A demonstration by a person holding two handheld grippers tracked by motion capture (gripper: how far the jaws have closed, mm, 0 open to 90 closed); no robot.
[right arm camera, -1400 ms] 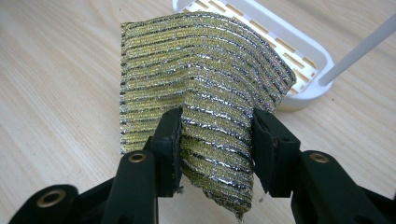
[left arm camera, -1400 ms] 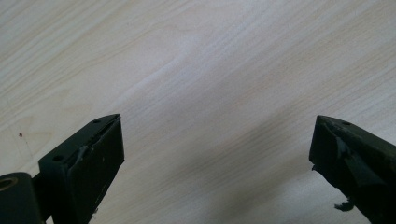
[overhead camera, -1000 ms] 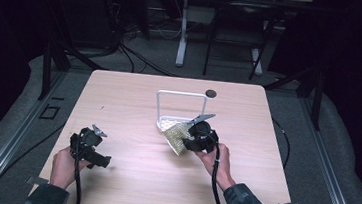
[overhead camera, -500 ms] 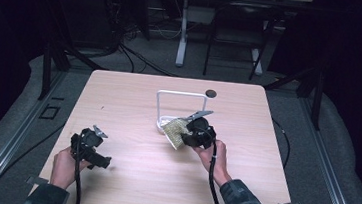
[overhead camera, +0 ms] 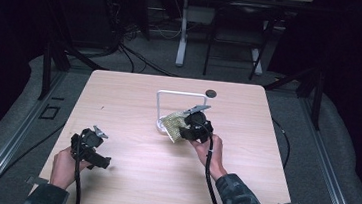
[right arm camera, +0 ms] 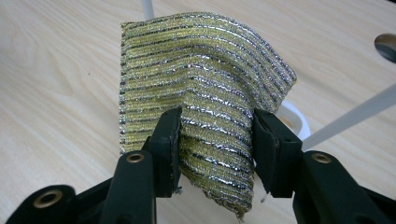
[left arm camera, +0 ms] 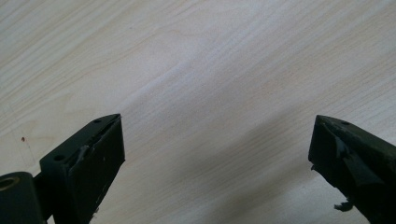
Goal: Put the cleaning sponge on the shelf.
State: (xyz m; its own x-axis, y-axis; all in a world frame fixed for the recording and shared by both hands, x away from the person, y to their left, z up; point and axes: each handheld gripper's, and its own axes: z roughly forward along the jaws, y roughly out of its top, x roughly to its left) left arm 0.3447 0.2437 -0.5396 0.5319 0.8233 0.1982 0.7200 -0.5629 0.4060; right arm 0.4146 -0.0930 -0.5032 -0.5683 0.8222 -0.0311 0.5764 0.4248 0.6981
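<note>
With the yellow-and-silver striped cloth [right arm camera: 196,93] clamped in the right gripper [right arm camera: 217,140] just beside the white wire rack [overhead camera: 182,96], hanging it looks yet undone, while the left gripper [left arm camera: 215,158] waits released over the tabletop [overhead camera: 119,96].

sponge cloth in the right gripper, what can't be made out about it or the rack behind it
- Cloth: in the right gripper view, its lower middle is squeezed between the right gripper jaws.
- White rack: in the high view, cloth and gripper cover its near foot.
- Dark disc: high view, too small to identify.
</note>
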